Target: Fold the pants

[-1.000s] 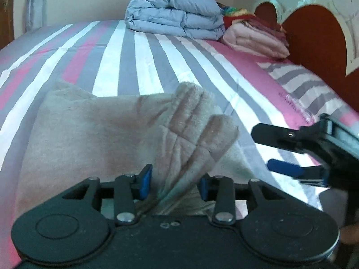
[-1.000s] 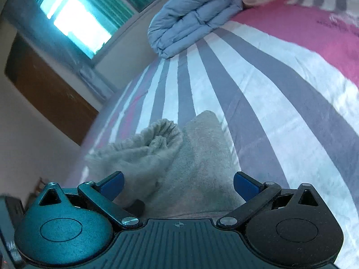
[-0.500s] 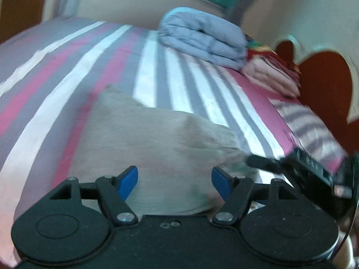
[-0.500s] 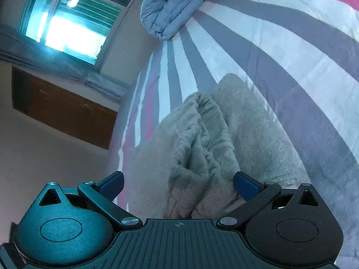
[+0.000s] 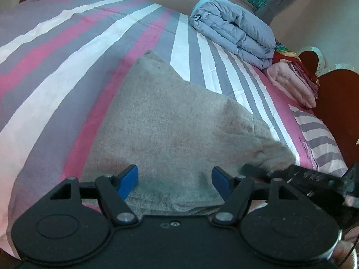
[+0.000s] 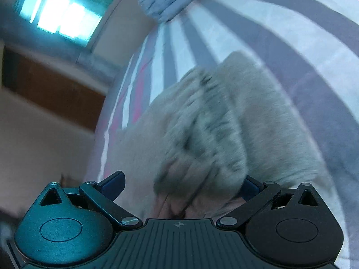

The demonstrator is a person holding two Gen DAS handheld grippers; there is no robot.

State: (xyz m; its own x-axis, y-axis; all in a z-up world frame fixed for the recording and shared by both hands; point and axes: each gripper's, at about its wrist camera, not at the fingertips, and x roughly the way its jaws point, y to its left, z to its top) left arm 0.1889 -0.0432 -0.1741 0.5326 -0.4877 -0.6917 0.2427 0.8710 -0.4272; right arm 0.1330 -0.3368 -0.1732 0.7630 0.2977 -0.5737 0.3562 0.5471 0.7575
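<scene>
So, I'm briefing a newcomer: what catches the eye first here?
The fuzzy beige folded pants on the pink, grey and white striped bedsheet, right before both grippers. Behind, a folded light-blue quilt lies by the wall.

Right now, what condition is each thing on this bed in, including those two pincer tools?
Grey pants: folded into a flat stack on the bed, one bunched edge at the right tool.
Blue quilt: folded, at the far end.
Pink blanket: folded, beside the quilt.
Left gripper: open, holding nothing.
Right gripper: jaws closing around the bunched edge.
</scene>
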